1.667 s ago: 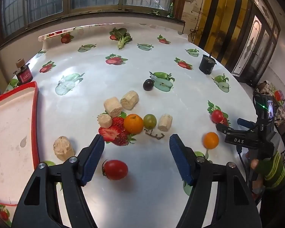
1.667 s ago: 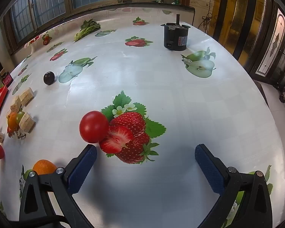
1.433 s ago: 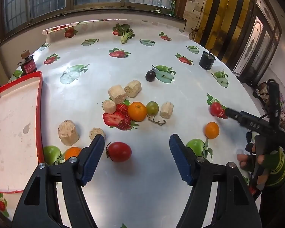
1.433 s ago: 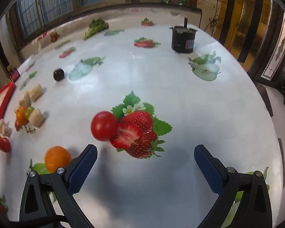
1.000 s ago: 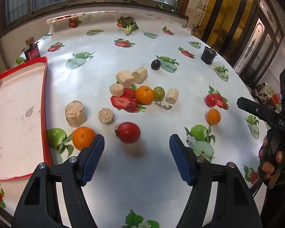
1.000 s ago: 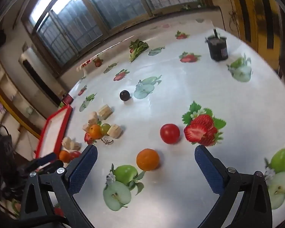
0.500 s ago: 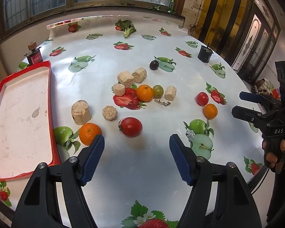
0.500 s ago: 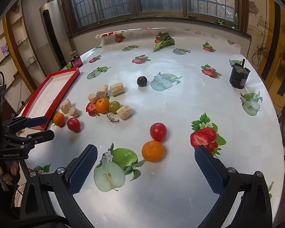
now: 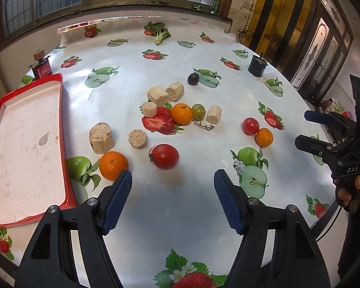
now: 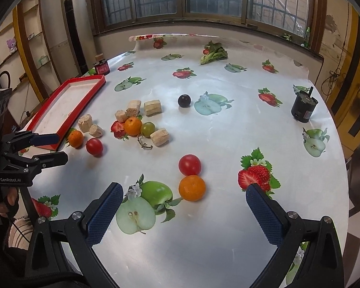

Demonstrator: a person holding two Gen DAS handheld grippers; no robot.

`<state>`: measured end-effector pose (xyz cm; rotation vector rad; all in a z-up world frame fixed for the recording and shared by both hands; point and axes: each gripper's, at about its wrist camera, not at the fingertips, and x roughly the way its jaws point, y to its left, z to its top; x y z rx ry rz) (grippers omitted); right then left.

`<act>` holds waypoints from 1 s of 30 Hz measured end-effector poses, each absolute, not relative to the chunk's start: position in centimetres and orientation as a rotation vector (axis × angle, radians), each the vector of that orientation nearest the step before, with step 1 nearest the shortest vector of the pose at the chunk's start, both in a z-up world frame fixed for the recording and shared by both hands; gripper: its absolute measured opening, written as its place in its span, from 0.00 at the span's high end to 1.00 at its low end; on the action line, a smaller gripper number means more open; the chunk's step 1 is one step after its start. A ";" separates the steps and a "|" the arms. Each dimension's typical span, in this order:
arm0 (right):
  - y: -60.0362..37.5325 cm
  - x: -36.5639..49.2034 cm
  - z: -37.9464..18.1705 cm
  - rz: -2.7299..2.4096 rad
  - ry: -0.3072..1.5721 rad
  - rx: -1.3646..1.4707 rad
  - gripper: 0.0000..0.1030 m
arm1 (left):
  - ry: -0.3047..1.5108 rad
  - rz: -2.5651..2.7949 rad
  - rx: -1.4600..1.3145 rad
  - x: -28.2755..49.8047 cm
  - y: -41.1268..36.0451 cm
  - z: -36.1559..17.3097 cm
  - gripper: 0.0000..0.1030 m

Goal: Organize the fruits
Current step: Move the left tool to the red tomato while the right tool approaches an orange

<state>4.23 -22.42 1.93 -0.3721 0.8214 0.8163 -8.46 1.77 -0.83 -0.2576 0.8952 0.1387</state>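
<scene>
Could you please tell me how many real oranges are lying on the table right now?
3: one orange beside the red tray, one middle orange touching the green grape, and one right orange touching a tomato. None looks hidden.

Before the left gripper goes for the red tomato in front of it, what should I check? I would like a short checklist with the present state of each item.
1. Left gripper open wide enough for the tomato: ok, the fingers stand well apart with nothing between them.
2. Red tomato free to grasp: ok, it lies alone on the table, apart from the orange to its left.
3. Tomato centred between the fingers: ok, roughly, it sits just ahead of the gap.
4. Red tray has room: ok, no fruit is in it.
5. Right gripper out of the way: ok, open and hovering near the other tomato and orange.
6. Tomato firmness: cannot tell.
</scene>
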 end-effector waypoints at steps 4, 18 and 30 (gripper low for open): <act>-22.3 3.9 2.1 0.817 0.806 -0.396 0.00 | 0.904 0.131 -0.267 -8.5 1.9 -1.0 0.32; -21.8 3.2 2.2 0.850 0.797 -0.430 0.00 | 0.921 0.115 -0.280 -7.9 1.8 -1.3 0.32; -21.7 3.8 1.9 0.850 0.816 -0.411 0.00 | 0.939 0.112 -0.299 -7.0 2.2 -1.8 0.32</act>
